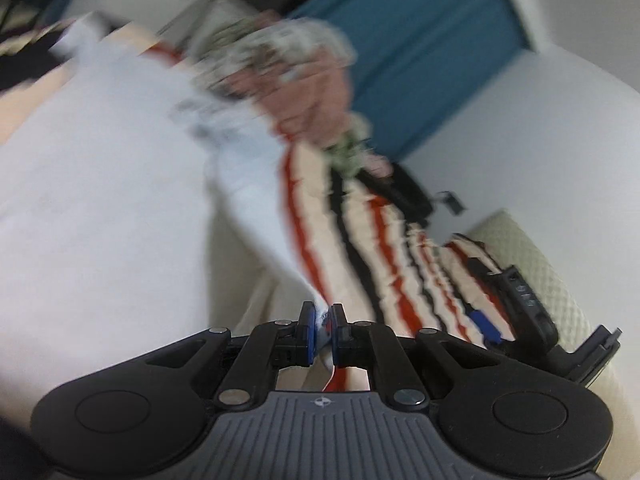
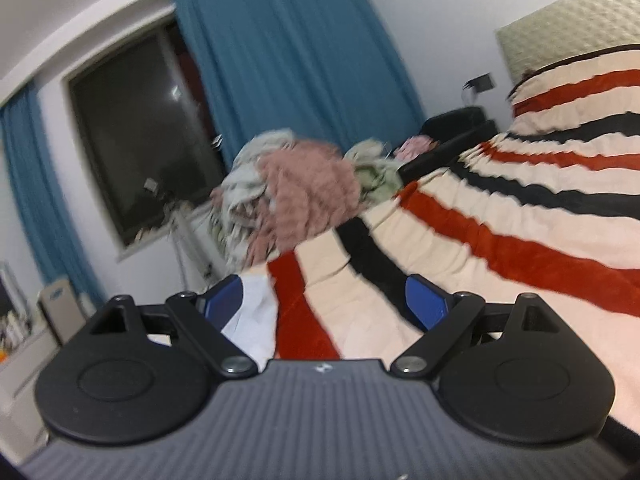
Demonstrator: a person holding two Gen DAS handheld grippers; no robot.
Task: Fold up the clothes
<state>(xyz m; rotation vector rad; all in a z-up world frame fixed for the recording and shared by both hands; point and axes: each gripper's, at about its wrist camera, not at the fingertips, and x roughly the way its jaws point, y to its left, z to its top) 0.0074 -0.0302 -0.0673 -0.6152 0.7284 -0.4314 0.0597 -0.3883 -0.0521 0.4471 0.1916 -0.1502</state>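
My left gripper (image 1: 322,326) is shut on a corner of a white garment (image 1: 104,168), which spreads up and to the left across the left wrist view, blurred by motion. My right gripper (image 2: 324,304) is open and empty, low over the striped blanket (image 2: 500,216); it also shows at the right of the left wrist view (image 1: 516,308). A patch of the white garment (image 2: 256,312) lies by its left finger. A pile of unfolded clothes, pink and pale green (image 2: 304,196), sits on the bed beyond, and also shows in the left wrist view (image 1: 304,80).
The bed carries a cream blanket with red and black stripes (image 1: 360,240). A quilted cream headboard (image 2: 568,16) stands at the right. Blue curtains (image 2: 296,52) and a dark window (image 2: 140,132) are behind. A black item (image 2: 460,128) lies at the bed's far edge.
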